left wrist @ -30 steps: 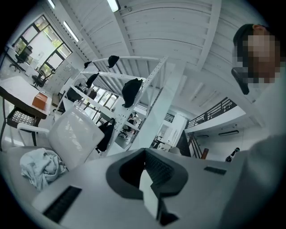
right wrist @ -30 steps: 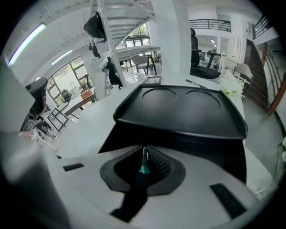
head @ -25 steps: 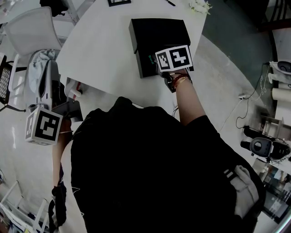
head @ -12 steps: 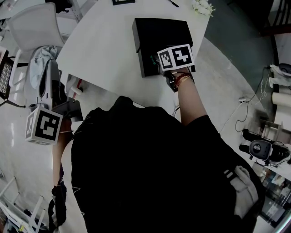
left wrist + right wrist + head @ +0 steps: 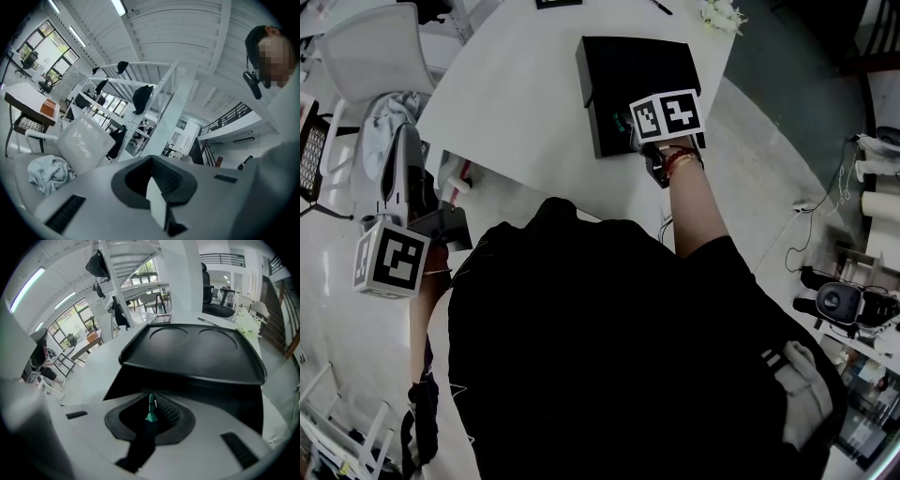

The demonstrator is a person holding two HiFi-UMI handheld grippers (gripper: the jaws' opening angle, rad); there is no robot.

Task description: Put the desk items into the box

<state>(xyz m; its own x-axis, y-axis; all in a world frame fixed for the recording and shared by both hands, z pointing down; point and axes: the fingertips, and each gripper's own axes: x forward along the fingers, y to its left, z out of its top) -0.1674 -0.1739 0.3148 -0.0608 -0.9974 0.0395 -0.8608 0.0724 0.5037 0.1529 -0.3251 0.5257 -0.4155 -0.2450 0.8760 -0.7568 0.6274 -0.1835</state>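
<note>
Nothing shifts vs earlier | R gripper (image 5: 628,125) jaws pinch slim green-tipped pen (image 5: 150,405) at rim of matte blk rectangular box (image 5: 637,61) | L gripper (image 5: 151,161) ribbed jaws together

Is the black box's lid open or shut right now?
Open: in the right gripper view the lid stands raised over a dark gap, and the right tool holds a green-tipped pen at it.

Soft daylight, dim head view, fisheye-warped edges
</note>
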